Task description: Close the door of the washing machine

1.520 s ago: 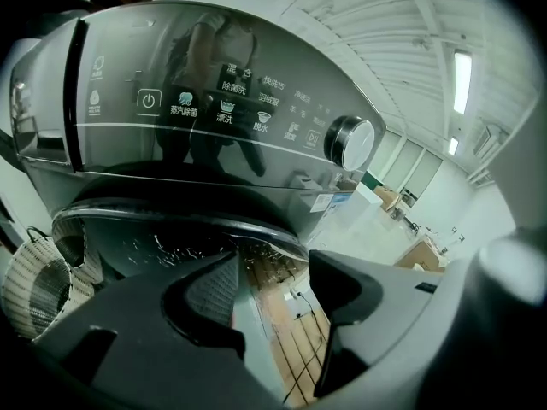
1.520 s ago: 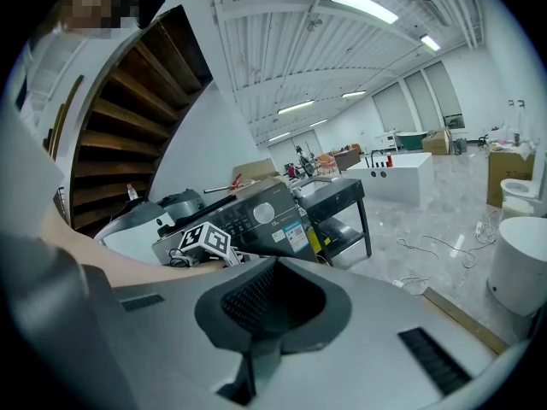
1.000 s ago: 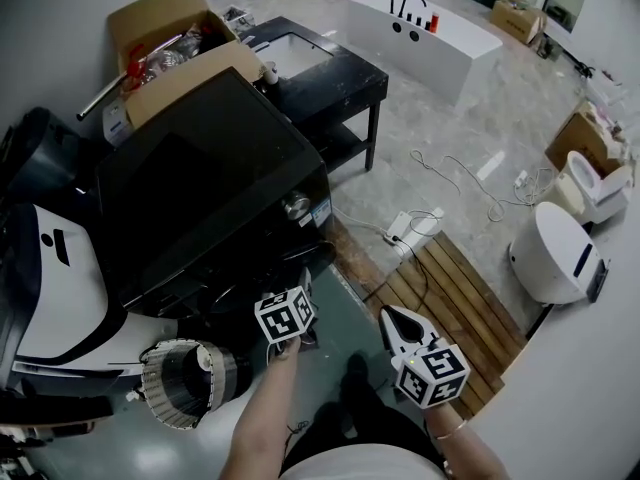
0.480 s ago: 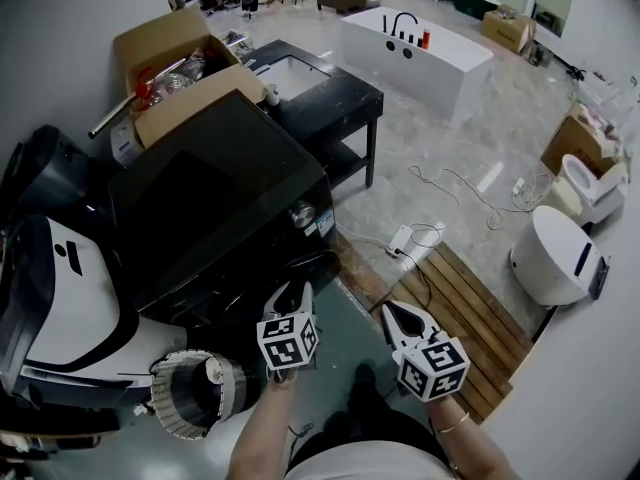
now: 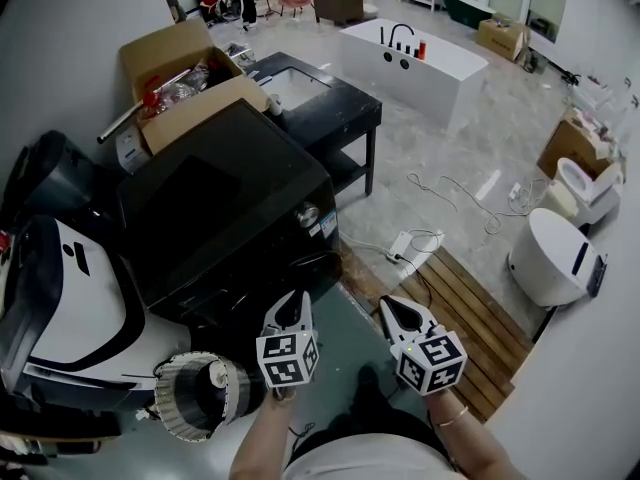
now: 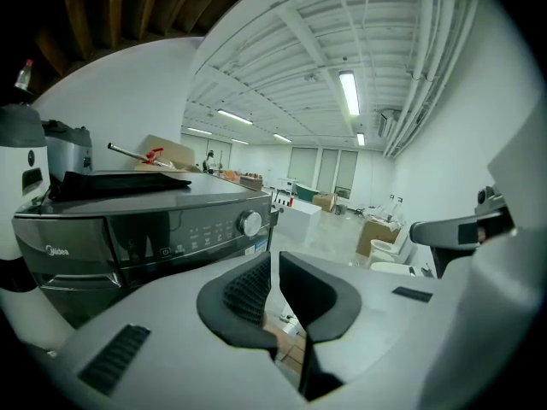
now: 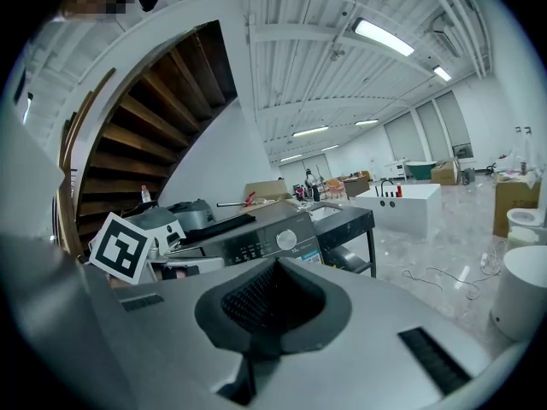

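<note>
The black washing machine [image 5: 220,208] stands at centre left in the head view; its control panel and knob [image 6: 249,223] face me in the left gripper view. The door on its dark front [image 5: 295,268] is in shadow and I cannot tell how it sits. My left gripper [image 5: 294,305] hangs in the air just in front of the machine, touching nothing. Its jaws have just been closing; only a thin slit remains and nothing is between them. To its right, my right gripper [image 5: 392,311] is shut with nothing in it, pads pressed together.
A ribbed hose end [image 5: 195,393] lies on the floor at lower left beside a white and black appliance [image 5: 60,288]. An open cardboard box [image 5: 185,68] and a black sink table [image 5: 330,98] stand behind the machine. A wooden slat mat [image 5: 460,308], a power strip [image 5: 405,243] and a white round unit [image 5: 555,253] are on the right.
The left gripper has drawn back from the machine's front toward me, and its jaws have narrowed from wide open to a slit. The right gripper has barely shifted.
</note>
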A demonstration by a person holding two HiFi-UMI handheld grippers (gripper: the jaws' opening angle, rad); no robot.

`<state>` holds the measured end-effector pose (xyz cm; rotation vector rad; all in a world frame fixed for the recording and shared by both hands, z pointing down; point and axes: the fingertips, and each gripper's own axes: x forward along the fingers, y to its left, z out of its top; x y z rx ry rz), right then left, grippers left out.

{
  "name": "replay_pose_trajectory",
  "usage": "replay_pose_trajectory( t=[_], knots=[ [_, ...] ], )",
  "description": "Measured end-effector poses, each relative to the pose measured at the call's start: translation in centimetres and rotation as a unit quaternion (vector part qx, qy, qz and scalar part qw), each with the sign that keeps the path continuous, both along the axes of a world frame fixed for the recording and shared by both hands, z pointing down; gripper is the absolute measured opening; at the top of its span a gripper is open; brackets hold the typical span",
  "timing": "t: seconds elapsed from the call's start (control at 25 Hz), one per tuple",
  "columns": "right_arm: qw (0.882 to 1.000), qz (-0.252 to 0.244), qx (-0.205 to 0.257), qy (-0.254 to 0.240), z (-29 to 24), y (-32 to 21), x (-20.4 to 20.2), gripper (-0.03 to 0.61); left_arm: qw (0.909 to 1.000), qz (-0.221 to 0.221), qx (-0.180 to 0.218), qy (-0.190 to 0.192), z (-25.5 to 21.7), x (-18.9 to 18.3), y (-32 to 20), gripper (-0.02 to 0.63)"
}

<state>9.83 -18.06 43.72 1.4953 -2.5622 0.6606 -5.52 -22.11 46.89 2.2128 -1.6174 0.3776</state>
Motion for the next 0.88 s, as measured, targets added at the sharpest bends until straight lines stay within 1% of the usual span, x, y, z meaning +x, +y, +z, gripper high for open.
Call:
replay_pose_trajectory(
  t=[0.28, 0.6, 0.88],
  knots=[
    [1.0, -0.003, 0.003, 0.001, -0.4, 1.1, -1.0, 0.006, 0.9997, -0.004, 0.024, 0.001, -2.0, -2.0, 2.6, 0.036],
    [1.0, -0.026, 0.011, 0.01, -0.5, 0.6, -3.0, 0.005, 0.9993, -0.029, 0.022, -0.004, -2.2, -5.1, 3.8, 0.036],
    [0.999, -0.037, 0.014, 0.007, -0.9, -0.2, -3.5, 0.005, 0.9989, -0.043, 0.018, -0.003, -2.2, -6.0, 4.2, 0.035]
  ],
)
